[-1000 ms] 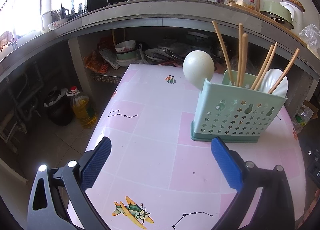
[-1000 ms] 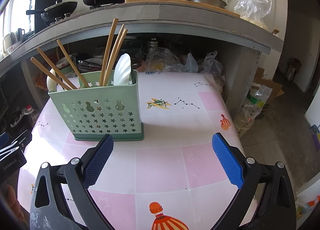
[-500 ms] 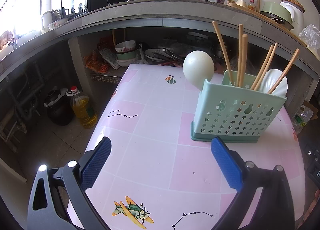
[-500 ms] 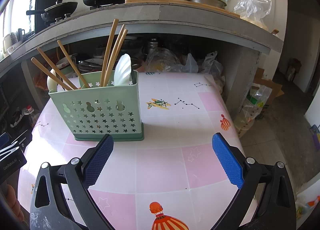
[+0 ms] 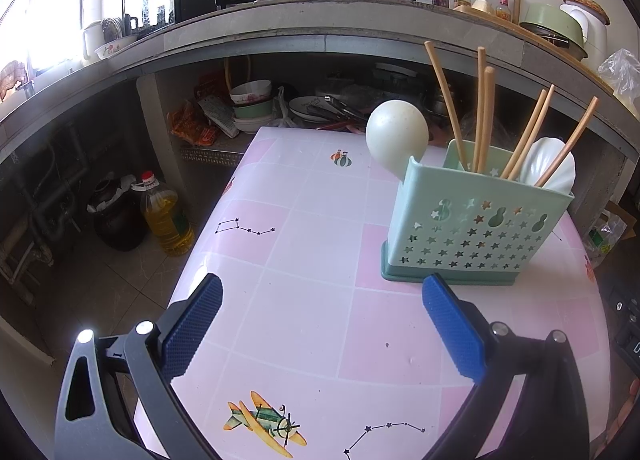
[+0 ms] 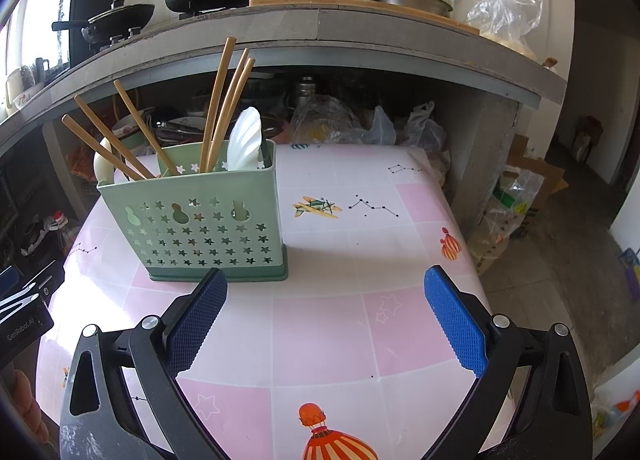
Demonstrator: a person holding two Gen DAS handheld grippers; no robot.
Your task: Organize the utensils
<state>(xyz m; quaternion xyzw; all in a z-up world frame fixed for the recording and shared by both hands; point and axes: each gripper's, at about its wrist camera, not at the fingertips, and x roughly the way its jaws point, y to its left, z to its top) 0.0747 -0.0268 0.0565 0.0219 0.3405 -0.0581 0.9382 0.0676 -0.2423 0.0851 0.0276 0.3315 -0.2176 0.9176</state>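
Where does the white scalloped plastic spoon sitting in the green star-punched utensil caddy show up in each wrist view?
Left wrist: the white scalloped plastic spoon stands at the caddy's right end, in the right of the picture.
Right wrist: the same spoon stands at the caddy's right end, left of centre.
Shared landmark: the green star-punched utensil caddy, with wooden chopsticks beside the spoon.

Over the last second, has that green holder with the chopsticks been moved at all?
No. The green holder sits on the same pink tablecloth squares, with the airplane print just as far to its right in the right wrist view.
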